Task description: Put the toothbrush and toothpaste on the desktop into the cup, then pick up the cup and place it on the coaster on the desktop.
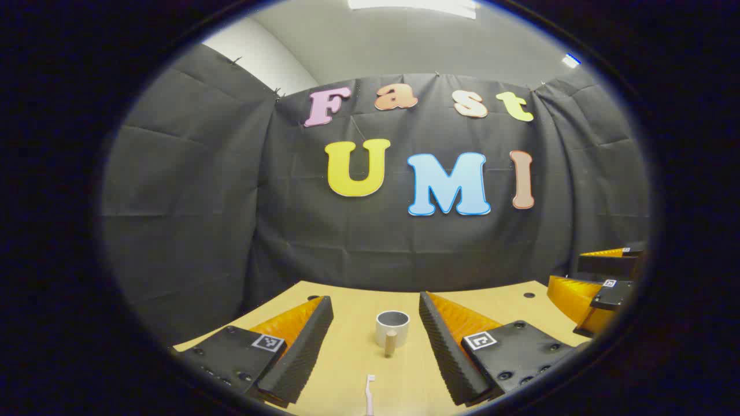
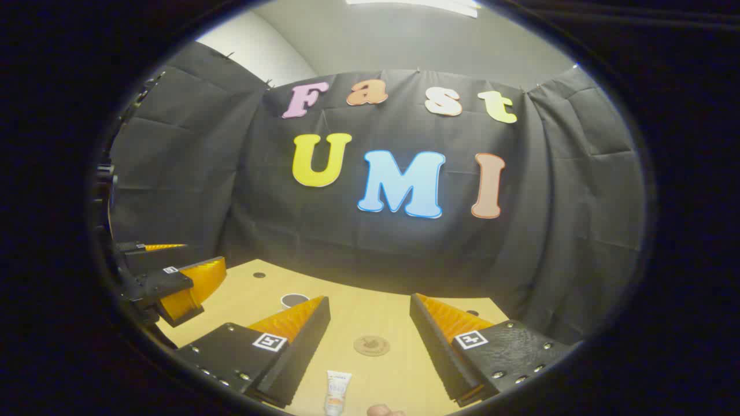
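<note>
In the left gripper view, the left gripper [image 1: 376,346] hangs over the wooden desktop [image 1: 352,352] with its jaws wide apart and nothing between them. The cup [image 1: 392,327] stands upright on bare wood straight ahead, in the gap between the fingers, its handle facing the camera. The toothbrush [image 1: 370,393] lies flat near the bottom edge of the view, head pointing toward the cup, apart from it. The other gripper shows at the right edge.

In the right gripper view, the right gripper [image 2: 370,346] also has its jaws spread and holds nothing. The toothpaste [image 2: 337,392] lies flat near the lower edge between the fingers. The round coaster [image 2: 372,345] sits just beyond it on open wood, untouched. The cup's rim peeks over the left finger.
</note>
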Tool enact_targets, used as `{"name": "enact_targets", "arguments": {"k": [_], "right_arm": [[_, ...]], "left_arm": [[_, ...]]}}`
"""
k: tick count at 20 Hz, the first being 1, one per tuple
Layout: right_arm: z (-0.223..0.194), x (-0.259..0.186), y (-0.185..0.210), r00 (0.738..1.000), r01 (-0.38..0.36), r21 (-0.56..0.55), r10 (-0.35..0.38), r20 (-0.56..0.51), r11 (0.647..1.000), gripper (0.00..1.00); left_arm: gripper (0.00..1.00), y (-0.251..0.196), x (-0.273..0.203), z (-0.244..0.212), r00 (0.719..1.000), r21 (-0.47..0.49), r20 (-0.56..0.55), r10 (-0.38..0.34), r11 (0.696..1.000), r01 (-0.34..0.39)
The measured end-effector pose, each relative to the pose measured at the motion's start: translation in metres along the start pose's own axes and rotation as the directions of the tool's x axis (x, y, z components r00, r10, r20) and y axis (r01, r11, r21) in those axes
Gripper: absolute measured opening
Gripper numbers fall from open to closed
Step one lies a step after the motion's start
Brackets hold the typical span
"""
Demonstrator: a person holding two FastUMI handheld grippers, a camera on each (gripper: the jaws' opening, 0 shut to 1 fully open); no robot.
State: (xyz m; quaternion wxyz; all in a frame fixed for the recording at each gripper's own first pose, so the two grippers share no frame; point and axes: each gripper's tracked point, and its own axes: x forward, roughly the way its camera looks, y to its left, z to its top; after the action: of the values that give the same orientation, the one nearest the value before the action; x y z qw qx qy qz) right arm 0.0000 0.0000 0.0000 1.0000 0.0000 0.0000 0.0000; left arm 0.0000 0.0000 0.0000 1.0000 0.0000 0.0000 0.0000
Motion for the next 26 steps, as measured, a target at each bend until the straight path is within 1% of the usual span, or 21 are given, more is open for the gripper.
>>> {"name": "enact_targets", "arguments": {"k": [1,4,5,6,14,18,19,20,25,26], "right_arm": [[-0.005,0.002,0.000,1.000,0.001,0.017,-0.001,-0.020,1.000,0.90],[-0.009,0.007,0.001,0.998,0.016,0.041,-0.013,-0.055,0.999,0.90],[-0.009,0.007,0.001,0.998,0.020,0.042,-0.018,-0.059,0.999,0.90],[-0.009,0.008,0.001,0.998,0.026,0.041,-0.023,-0.060,0.999,0.90],[-0.011,0.013,0.009,0.997,0.023,0.033,-0.020,-0.074,0.999,0.90],[-0.013,0.016,0.010,0.996,0.021,0.038,-0.018,-0.086,0.999,0.90],[-0.014,0.017,0.010,0.996,0.021,0.037,-0.018,-0.091,0.999,0.90],[-0.016,0.017,0.011,0.995,0.019,0.037,-0.015,-0.097,0.999,0.90],[-0.026,0.019,0.014,0.991,0.005,0.045,0.001,-0.135,0.999,0.90],[-0.029,0.019,0.015,0.989,0.001,0.048,0.006,-0.145,0.999,0.90]], "left_arm": [[0.96,0.000,0.004,0.000,1.000,0.001,0.001,-0.006,1.000,0.006],[0.96,0.002,0.015,-0.002,1.000,-0.002,-0.011,-0.018,1.000,0.018],[0.92,0.003,0.019,-0.002,1.000,-0.004,-0.012,-0.020,1.000,0.020],[0.96,0.002,0.021,-0.004,1.000,-0.006,-0.016,-0.023,1.000,0.023],[0.96,-0.009,0.036,-0.007,0.999,0.027,-0.026,-0.046,0.999,0.047],[0.96,-0.010,0.039,-0.009,0.998,0.020,-0.030,-0.046,0.999,0.047],[0.92,-0.010,0.040,-0.011,0.998,0.019,-0.040,-0.046,0.999,0.047],[0.96,-0.010,0.041,-0.014,0.998,0.017,-0.050,-0.045,0.999,0.046],[0.96,-0.005,0.045,-0.032,0.991,0.017,-0.120,-0.051,0.998,0.054],[0.92,-0.007,0.045,-0.038,0.989,0.006,-0.138,-0.060,0.998,0.062]]}}
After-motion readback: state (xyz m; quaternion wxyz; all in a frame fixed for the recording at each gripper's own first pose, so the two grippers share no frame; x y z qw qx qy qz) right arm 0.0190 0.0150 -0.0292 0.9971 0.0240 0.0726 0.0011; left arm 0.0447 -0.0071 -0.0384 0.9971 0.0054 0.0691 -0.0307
